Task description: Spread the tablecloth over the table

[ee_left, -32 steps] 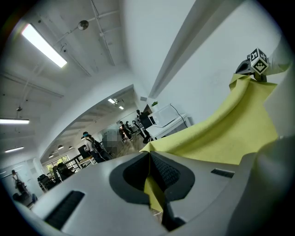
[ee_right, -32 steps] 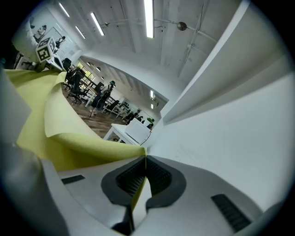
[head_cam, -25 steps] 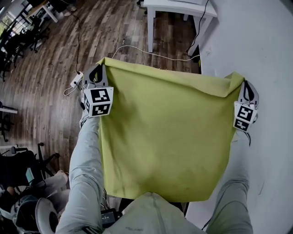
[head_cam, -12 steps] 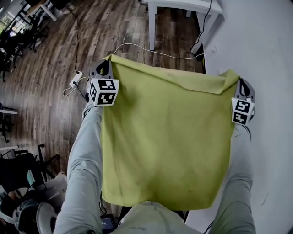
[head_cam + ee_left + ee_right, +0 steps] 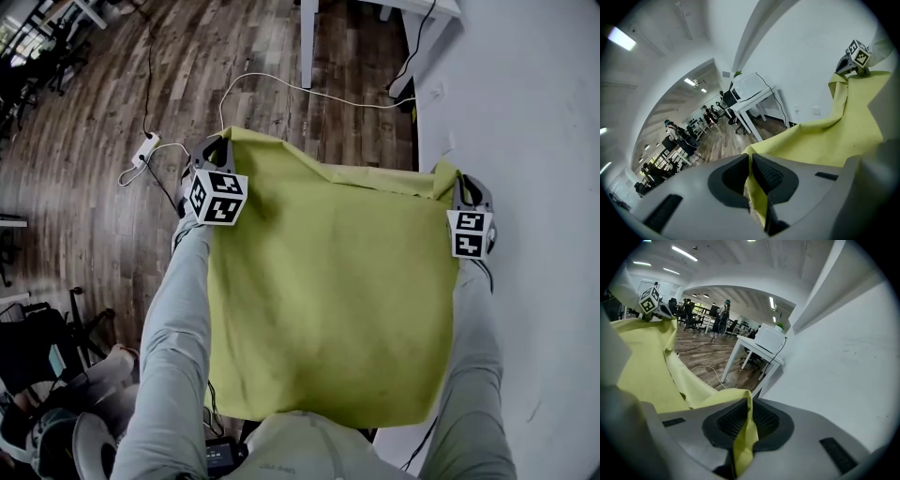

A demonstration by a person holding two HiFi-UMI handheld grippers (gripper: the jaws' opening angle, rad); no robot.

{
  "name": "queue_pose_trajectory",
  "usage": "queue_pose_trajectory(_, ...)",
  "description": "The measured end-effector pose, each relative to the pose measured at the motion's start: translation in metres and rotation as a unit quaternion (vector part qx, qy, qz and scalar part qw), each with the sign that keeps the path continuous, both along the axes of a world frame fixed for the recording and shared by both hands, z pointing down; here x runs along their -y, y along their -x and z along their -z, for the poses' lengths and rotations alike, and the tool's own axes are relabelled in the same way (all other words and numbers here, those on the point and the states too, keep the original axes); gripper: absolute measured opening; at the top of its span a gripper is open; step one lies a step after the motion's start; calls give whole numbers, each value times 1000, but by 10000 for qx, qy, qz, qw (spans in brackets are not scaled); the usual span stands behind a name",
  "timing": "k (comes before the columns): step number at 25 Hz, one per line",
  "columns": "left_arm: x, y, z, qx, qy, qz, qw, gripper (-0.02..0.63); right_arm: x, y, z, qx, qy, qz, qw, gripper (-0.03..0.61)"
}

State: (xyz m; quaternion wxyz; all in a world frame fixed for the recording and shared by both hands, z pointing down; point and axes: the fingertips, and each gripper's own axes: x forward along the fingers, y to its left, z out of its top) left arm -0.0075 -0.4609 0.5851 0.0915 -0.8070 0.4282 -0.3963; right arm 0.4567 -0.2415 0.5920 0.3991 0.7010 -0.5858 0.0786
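Observation:
A yellow-green tablecloth (image 5: 328, 291) hangs stretched between my two grippers in the head view, its far edge sagging slightly in the middle. My left gripper (image 5: 217, 150) is shut on the cloth's far left corner (image 5: 751, 161). My right gripper (image 5: 461, 183) is shut on the far right corner (image 5: 746, 425). The cloth drapes down toward my body and hides whatever lies beneath it. In the left gripper view the right gripper's marker cube (image 5: 858, 52) shows at the cloth's other end.
A white wall (image 5: 534, 187) runs along the right. A white table (image 5: 375, 14) stands at the far end on the wooden floor (image 5: 94, 187). A white cable (image 5: 281, 84) and power strip (image 5: 145, 150) lie on the floor. Office chairs (image 5: 37, 347) stand lower left.
Both grippers have come down with the cloth still pinched at its corners, and have drawn a little closer together. The far edge of the cloth now sags more.

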Motion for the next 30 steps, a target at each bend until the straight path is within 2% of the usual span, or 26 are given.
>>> queue_pose_trajectory(2, -2, -3, -4, 26, 87, -9, 10000, 53, 0, -1, -5, 65, 135, -4, 9999, 25)
queue_pose_trajectory(4, -6, -7, -8, -2, 242, -58, 9997, 161, -2, 1, -9, 165, 288, 19, 9994, 28)
queue_pose_trajectory(8, -18, -4, -4, -54, 373, -95, 9992, 215, -10, 15, -16, 625, 511, 13, 9967, 151)
queue_pose_trajectory(11, -26, -3, 8, -122, 387, -66, 9992, 219, -19, 9, -8, 767, 429, -113, 9961, 186)
queue_pose_trajectory(14, -33, 5, 26, -179, 317, -11, 9993, 218, -29, 3, 9, 1061, 152, -317, 9937, 222)
queue_pose_trajectory(19, -53, 17, 71, -321, 123, 41, 9994, 218, -54, 5, 44, 1158, -118, -297, 9928, 222)
queue_pose_trajectory(25, -95, 48, 114, -535, 94, 175, 9984, 218, -108, 32, 71, 1228, -183, -130, 9922, 221)
queue_pose_trajectory(30, -156, 88, 113, -530, 389, 307, 9974, 218, -169, 70, 72, 1405, -78, 27, 9900, 221)
